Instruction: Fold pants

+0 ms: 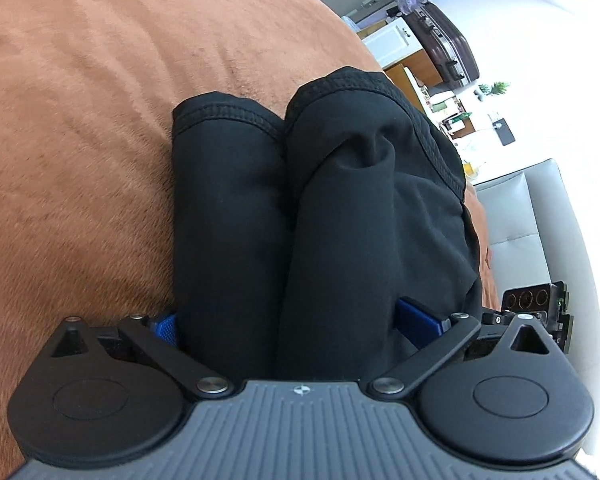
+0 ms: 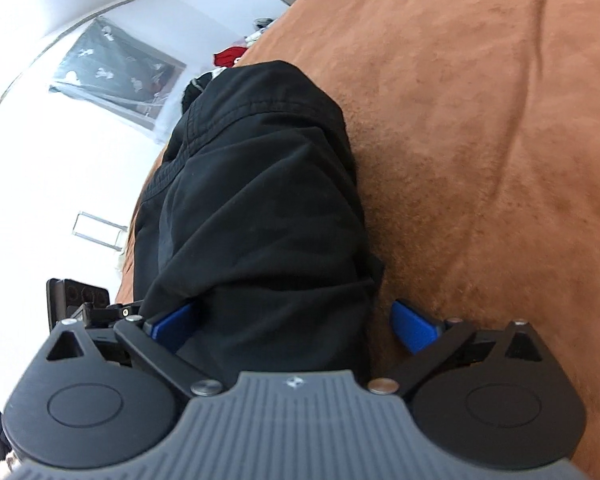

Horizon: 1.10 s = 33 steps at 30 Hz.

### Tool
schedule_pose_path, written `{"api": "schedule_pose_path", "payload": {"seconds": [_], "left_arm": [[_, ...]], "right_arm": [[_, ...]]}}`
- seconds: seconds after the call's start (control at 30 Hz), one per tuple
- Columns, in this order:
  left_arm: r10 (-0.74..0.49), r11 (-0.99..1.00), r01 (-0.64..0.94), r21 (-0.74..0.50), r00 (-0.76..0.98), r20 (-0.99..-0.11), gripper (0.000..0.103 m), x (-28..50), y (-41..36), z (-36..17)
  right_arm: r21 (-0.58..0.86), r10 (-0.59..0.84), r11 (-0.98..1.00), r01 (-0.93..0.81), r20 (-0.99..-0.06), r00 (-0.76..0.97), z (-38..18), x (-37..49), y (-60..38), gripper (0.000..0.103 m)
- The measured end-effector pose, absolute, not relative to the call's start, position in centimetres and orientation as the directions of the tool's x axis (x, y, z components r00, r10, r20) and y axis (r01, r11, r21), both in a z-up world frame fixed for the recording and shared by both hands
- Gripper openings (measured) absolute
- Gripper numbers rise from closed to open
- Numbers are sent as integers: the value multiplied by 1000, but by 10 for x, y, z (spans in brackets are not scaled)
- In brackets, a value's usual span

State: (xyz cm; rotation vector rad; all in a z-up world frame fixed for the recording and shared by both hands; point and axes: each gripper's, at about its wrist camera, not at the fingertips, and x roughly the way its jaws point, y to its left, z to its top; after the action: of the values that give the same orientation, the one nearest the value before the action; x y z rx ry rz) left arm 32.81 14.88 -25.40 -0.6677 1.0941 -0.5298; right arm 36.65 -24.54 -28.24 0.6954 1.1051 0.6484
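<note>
While my left tool (image 1: 296, 322) points down at the bed, its view is mostly black pants (image 1: 320, 208) lying on the rust-brown blanket (image 1: 80, 120). The cloth runs away from me in two long rolls, side by side and touching, each ending in a stitched hem at the far end. The blue pads (image 1: 165, 330) of my left tool stand wide on either side of the cloth. The left pad sits just beside the left roll, the right one is partly buried under the fabric, and whether they press on it I cannot tell. Right of the pants, off the blanket's edge, sits a pale grey sofa (image 1: 516, 216), and my other tool's black body shows low beside the pants.

From my right tool (image 2: 296, 326), the same pants (image 2: 260, 208) fill the middle, a bunched fold with a stitched seam along its left side. The blanket (image 2: 480, 120) spreads to the right of the pants; a bright white wall lies to their left. My right tool stands fully spread: its left pad (image 2: 172, 322) touches the cloth's edge, while its right pad hangs clear of the pants, over bare blanket.
</note>
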Motion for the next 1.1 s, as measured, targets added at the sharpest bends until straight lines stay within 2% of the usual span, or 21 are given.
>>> {"api": "schedule_pose_path", "payload": {"seconds": [0.1, 0.17, 0.23, 0.27, 0.3, 0.33, 0.4, 0.6, 0.87, 1.1], "left_arm": [[-683, 690, 70, -720, 391, -617, 103, 330, 148, -257], [-676, 699, 87, -710, 406, -615, 103, 326, 145, -256], [-662, 717, 119, -687, 426, -617, 103, 321, 144, -255], [-660, 717, 125, -685, 436, -611, 100, 319, 145, -254], [-658, 718, 128, -684, 444, -608, 91, 317, 145, -252], [-661, 714, 134, -688, 453, -598, 86, 314, 147, -250], [-668, 699, 142, -700, 478, -570, 66, 308, 152, -245], [-677, 684, 159, -711, 501, -539, 56, 299, 151, -233], [-703, 664, 186, -724, 485, -520, 55, 300, 114, -211], [-746, 624, 205, -754, 446, -495, 55, 310, 42, -214]], "right_arm": [[783, 775, 608, -133, -548, 315, -286, 371, -240, 96], [795, 786, 591, -138, -530, 319, -286, 371, -238, 90], [811, 798, 571, -128, -512, 316, -288, 370, -235, 68], [810, 795, 574, -123, -514, 322, -287, 369, -236, 64], [804, 790, 580, -133, -516, 331, -284, 366, -236, 52], [794, 787, 588, -157, -516, 339, -279, 365, -235, 46], [773, 778, 604, -194, -520, 353, -268, 361, -231, 41], [782, 787, 592, -196, -506, 354, -254, 358, -236, 37], [774, 771, 602, -196, -499, 396, -226, 349, -269, 37], [746, 721, 647, -156, -532, 445, -206, 331, -341, 37]]}}
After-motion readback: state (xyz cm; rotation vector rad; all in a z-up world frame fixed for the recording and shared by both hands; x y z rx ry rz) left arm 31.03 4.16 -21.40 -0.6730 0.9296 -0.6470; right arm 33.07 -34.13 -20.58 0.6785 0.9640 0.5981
